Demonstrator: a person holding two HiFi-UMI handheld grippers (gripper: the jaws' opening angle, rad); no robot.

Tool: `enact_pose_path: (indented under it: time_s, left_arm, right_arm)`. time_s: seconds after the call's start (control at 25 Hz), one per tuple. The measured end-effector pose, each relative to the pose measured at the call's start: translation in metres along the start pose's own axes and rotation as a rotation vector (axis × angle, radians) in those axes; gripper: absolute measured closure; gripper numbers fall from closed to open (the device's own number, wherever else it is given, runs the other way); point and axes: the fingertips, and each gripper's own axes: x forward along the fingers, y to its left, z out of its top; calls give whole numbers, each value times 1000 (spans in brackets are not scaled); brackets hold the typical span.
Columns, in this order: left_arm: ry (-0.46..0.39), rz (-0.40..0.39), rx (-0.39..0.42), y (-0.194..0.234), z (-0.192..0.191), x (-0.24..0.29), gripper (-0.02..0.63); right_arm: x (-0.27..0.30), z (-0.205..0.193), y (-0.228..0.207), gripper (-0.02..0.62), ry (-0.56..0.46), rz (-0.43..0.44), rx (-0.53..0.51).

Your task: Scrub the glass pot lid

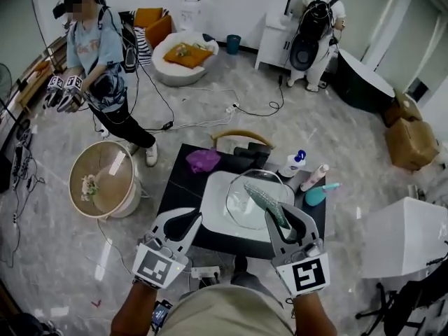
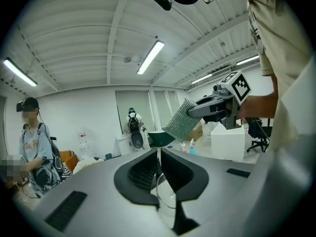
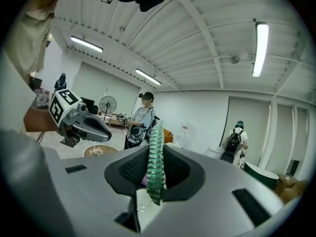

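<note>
My right gripper [image 1: 280, 219] clamped the scouring cloth [image 1: 262, 196] over the glass pot lid [image 1: 238, 203]. I judged my left gripper [image 1: 187, 222], closed on nothing, should brace its rim.

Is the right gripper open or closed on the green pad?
Shut. The right gripper pinches the pad between its jaws; in the head view the pad overlaps the lid.

It is a large, bare robotics or data-collection lab, not a home. Long white fluorescent ceiling tubes [image 2: 150, 57] hang under exposed white beams, and loose black cables [image 1: 203, 121] trail over the grey marble-patterned floor [image 1: 329, 131]. Two people wear recording rigs, one a head-mounted camera [image 1: 98, 54], the other a black backpack [image 1: 315, 26]. Brown cardboard boxes [image 1: 409, 142] stand nearby.
</note>
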Motion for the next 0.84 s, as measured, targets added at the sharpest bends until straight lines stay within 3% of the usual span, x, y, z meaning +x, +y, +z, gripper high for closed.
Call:
enact_pose_path:
  time_s: [0.24,0.56,0.84]
  left_arm:
    - [12,-18,-41,-8,-1,-18,571]
    - [-5,-34,-4,-16,-3,-31,571]
    - [8,-36,-59,-24,-3,-43,571]
  right_arm:
    - [-15,8,7,514,-6,-24,13]
    - [-32,9,16,514,-3,-44,17]
    - [-40,12,23,514,-3,-44,24]
